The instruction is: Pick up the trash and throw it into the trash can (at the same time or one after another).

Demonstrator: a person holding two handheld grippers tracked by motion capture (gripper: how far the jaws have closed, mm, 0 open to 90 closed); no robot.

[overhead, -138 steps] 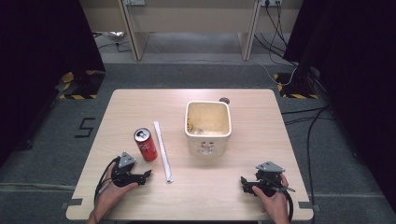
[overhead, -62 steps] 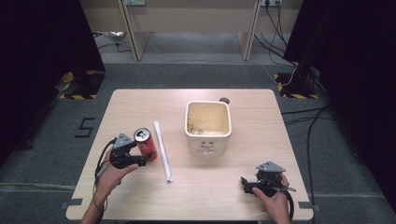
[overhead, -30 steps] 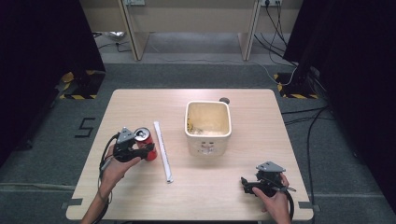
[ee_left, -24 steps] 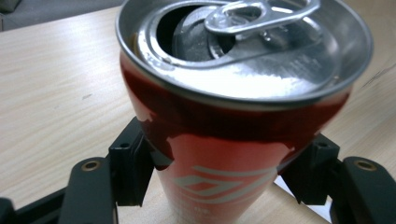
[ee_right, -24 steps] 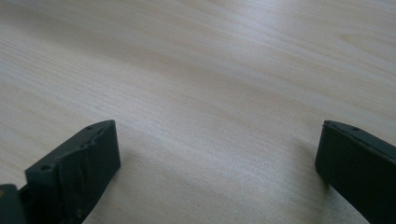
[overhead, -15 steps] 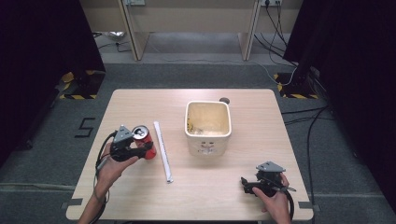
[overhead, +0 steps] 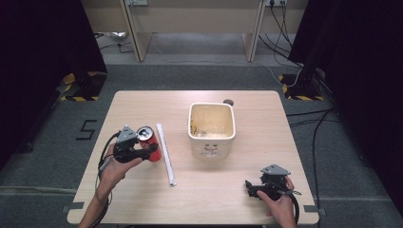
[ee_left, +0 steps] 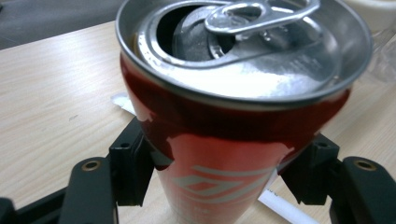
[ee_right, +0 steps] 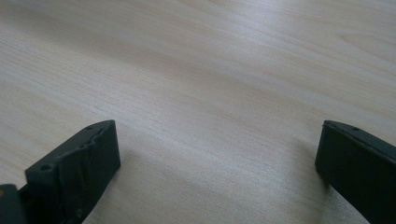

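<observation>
Lifted off the table (overhead: 228,190), glossy red can (overhead: 148,143) clamped in left fingers (ee_left: 219,172), seemingly tilted, right fingers (ee_right: 215,172) spread, empty.

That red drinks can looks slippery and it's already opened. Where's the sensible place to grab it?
Around the straight middle of the can, coming in from the side, one pad on each flank, as the left gripper does. The round wall fits between the jaws, and keeping it upright suits the open top.
</observation>
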